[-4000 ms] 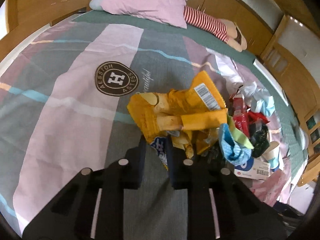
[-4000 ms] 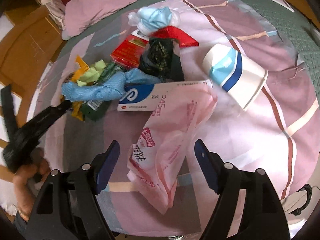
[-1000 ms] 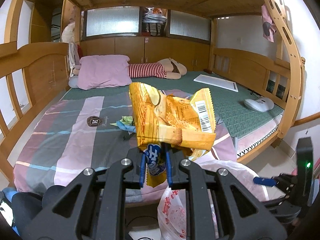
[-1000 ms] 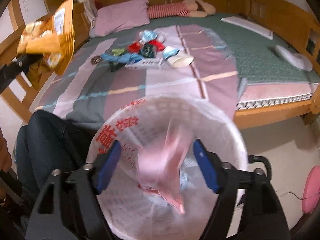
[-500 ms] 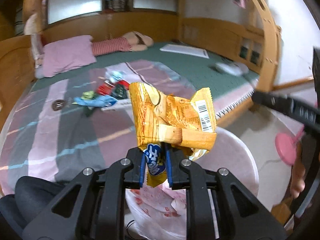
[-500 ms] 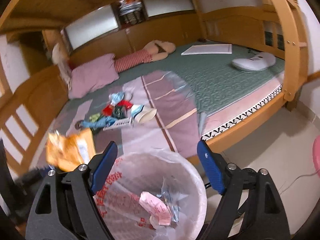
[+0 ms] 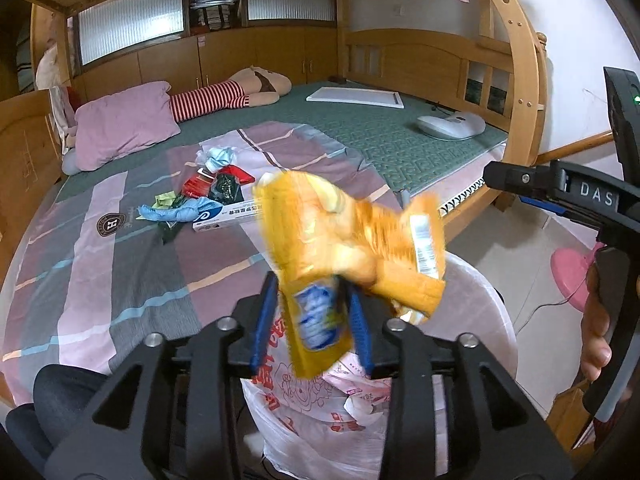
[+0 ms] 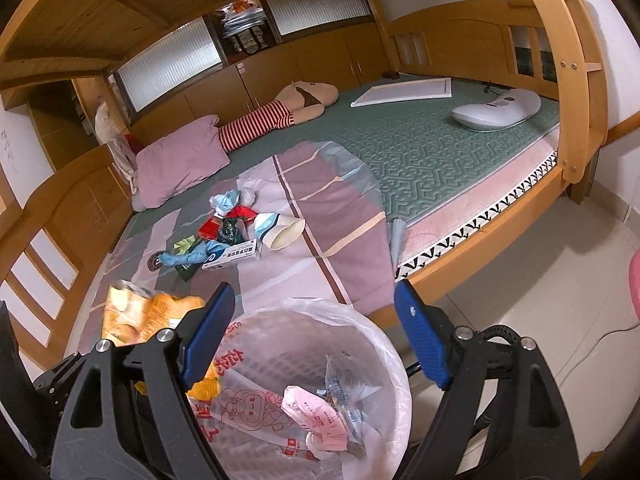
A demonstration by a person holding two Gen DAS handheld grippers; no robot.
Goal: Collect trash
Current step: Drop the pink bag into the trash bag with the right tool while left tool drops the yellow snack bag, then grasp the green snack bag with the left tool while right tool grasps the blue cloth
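Note:
My left gripper (image 7: 312, 312) hangs over the lined trash bin (image 7: 494, 308), and its jaws are opening. The yellow snack bag (image 7: 352, 236) is blurred between them, with a gap on each side, tipping toward the bin. From the right wrist view the same bag (image 8: 136, 312) shows at the bin's left rim (image 8: 320, 305). My right gripper (image 8: 313, 296) stands open over the bin with nothing between its fingers. A pink wrapper (image 8: 316, 416) lies inside the bin. More trash (image 8: 228, 236) lies on the striped bed cover: a paper cup (image 8: 278, 230), a white box (image 8: 230, 258) and crumpled wrappers.
The wooden bunk frame post (image 8: 576, 92) rises at the right. A pink round thing (image 7: 572, 276) sits on the tiled floor. A person's knee (image 7: 68, 388) is at the lower left and a hand (image 7: 596, 320) holds the right gripper's handle.
The left jaws have parted from the yellow bag, which now blurs and tilts over the bin. The right gripper stays open above the bin, hardly moved in the last half second.

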